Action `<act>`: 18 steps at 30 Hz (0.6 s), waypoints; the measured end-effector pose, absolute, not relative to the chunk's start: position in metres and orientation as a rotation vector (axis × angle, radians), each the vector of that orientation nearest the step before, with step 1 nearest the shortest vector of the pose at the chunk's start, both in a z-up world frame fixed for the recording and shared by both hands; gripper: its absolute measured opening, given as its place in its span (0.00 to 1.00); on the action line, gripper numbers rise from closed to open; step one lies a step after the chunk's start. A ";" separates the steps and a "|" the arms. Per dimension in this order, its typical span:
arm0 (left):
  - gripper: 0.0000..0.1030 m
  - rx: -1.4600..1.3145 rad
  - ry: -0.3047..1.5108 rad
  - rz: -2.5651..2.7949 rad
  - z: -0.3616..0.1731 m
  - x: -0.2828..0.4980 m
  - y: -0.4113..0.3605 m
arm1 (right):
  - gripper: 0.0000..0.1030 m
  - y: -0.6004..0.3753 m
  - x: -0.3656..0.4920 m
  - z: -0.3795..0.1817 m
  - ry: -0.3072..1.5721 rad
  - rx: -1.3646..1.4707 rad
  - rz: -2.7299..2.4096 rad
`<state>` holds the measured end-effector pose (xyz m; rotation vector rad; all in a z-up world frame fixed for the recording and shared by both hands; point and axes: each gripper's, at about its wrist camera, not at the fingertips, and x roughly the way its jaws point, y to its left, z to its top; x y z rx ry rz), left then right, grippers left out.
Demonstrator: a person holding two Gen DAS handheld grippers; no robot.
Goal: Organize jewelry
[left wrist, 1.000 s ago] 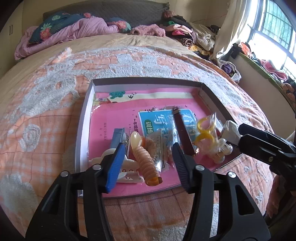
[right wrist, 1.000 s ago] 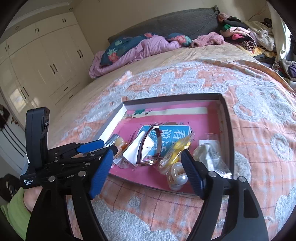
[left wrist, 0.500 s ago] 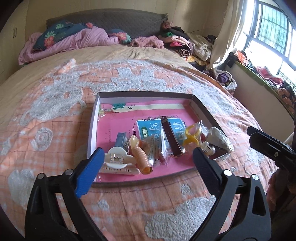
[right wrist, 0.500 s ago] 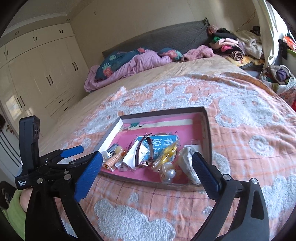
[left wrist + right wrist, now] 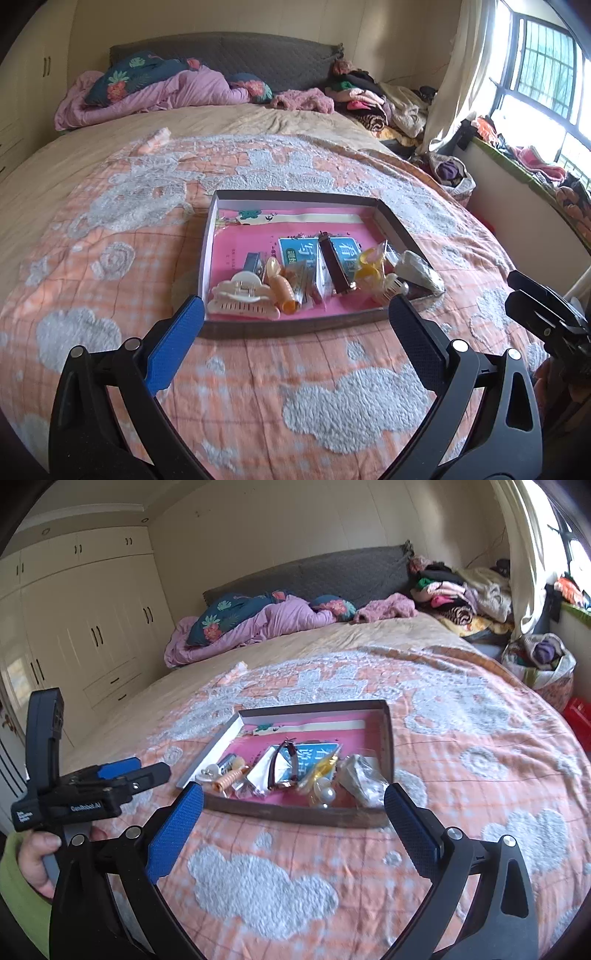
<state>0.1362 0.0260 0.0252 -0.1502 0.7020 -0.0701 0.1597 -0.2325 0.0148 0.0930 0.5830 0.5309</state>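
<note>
**Inspector:** Presently, what is held?

**Recorder:** Nothing is held. The left gripper [image 5: 295, 314] is seen with its jaws spread wide, poised over the quilt [image 5: 258, 398] just short of the near wall of the tray [image 5: 295, 326]. The right gripper [image 5: 293, 801] is likewise spread wide and empty, near the same wall. In the right wrist view the left gripper's jaws, seen side-on at the left, appear nearly closed; the left wrist view is taken as the better evidence.

**Inspector:** Where is the jewelry?

**Recorder:** All of it is gathered along the near side of the tray, on the pink lining. From left to right are noted: a cream claw clip [image 5: 242, 297], an orange ribbed hair piece [image 5: 282, 290], small clear packets [image 5: 308, 280], a dark brown strap [image 5: 334, 264], yellow rings in a bag [image 5: 369, 269], pearl-like beads [image 5: 325, 794], and a crumpled clear bag [image 5: 421, 271] against the right wall. The far half of the tray is bare of items.

**Inspector:** Which step is judged to be in hand?

**Recorder:** Either a pause between picks or the end of the sorting; which cannot be settled from these views. The items are bunched and some overlap, so further sorting is thought likely.

**Inspector:** What would the next move call for?

**Recorder:** One gripper would need to be brought down over the near wall, its jaws narrowed to a single piece. The claw clip, at the left end, is judged the easiest grasp. Care would be required with the packets, which could slip or drag neighbours along.
</note>
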 end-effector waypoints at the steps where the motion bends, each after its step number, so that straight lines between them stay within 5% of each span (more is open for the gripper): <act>1: 0.91 -0.149 0.704 -0.065 0.024 0.132 0.025 | 0.95 -0.232 0.156 0.015 0.576 0.081 0.525; 18: 0.91 -0.143 0.725 -0.020 -0.006 0.064 0.027 | 0.95 -0.225 0.109 -0.020 0.609 -0.018 0.469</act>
